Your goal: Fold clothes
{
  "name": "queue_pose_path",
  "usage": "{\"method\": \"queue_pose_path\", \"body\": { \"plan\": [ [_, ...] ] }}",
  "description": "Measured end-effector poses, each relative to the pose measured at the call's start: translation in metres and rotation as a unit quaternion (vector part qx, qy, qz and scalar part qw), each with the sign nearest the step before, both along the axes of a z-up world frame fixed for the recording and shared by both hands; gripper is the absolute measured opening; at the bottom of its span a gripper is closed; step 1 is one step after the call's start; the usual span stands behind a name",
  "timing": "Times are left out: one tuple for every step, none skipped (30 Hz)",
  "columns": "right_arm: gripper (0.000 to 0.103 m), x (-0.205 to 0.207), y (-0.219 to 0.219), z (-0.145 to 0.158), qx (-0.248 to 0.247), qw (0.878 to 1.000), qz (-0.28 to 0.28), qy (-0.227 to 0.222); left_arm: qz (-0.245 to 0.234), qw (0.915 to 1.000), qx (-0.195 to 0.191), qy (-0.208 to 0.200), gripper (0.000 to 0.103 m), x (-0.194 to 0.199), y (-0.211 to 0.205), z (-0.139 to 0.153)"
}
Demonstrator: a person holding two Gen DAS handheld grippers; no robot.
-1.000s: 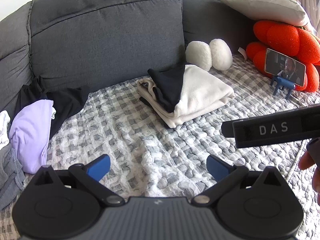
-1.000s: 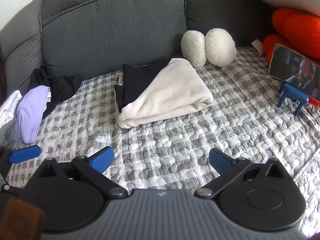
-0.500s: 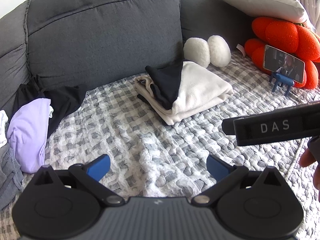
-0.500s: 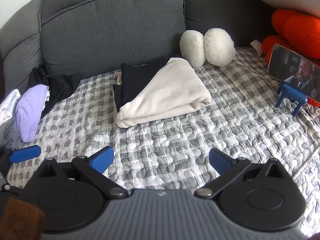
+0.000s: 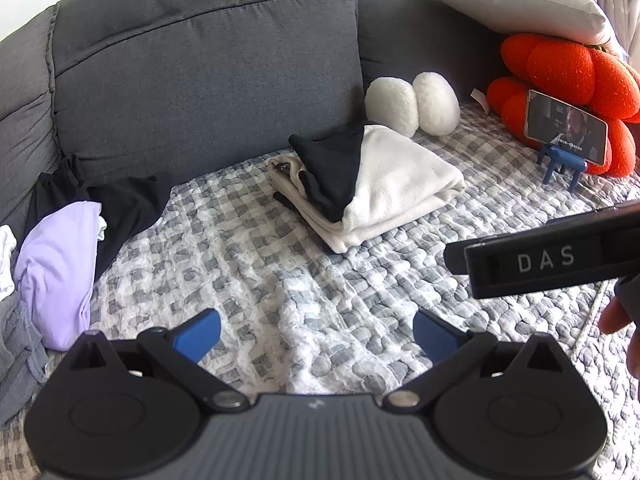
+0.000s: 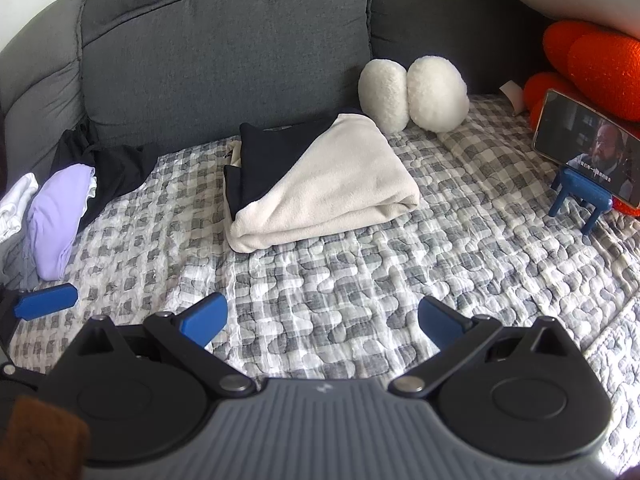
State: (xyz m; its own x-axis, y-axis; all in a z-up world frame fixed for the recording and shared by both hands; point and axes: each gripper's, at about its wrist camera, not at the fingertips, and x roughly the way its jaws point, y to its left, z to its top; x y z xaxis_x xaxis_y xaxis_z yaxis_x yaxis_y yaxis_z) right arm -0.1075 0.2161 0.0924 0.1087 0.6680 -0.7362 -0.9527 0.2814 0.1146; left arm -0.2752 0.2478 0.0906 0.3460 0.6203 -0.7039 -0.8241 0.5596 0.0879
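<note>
A folded stack of cream and black clothes lies on the checked quilt near the sofa back. At the far left sits a heap of unfolded clothes: a lilac garment, a black one and white pieces. My left gripper is open over bare quilt, well short of the stack. My right gripper is open too, nothing between its fingers. The right gripper's body crosses the left wrist view's right side.
Grey sofa cushions wall the back. Two white plush balls sit behind the stack. An orange plush, a white pillow and a phone on a blue stand are at the right.
Both views have drawn back slightly from the folded stack; both grippers stay open and hold nothing.
</note>
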Motion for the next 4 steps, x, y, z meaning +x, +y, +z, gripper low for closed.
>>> {"method": "queue_pose_path", "body": {
  "plan": [
    [0.103,0.0000,0.0000,0.0000,0.000,1.000,0.000,0.000,0.001,1.0000,-0.001,0.000,0.102,-0.0001,0.0001,0.0000],
    [0.103,-0.0001,0.0001,0.0000,0.000,1.000,0.000,-0.001,0.001,1.0000,-0.001,0.000,0.102,-0.0001,0.0002,0.0001],
    [0.103,0.0000,0.0000,-0.0001,0.000,1.000,0.001,-0.001,0.002,1.0000,-0.001,0.000,0.102,-0.0001,0.0003,0.0001],
    [0.103,0.0001,-0.0002,-0.0001,0.000,1.000,0.001,0.000,0.002,1.0000,-0.001,0.000,0.102,-0.0001,0.0003,0.0003]
  ]
}}
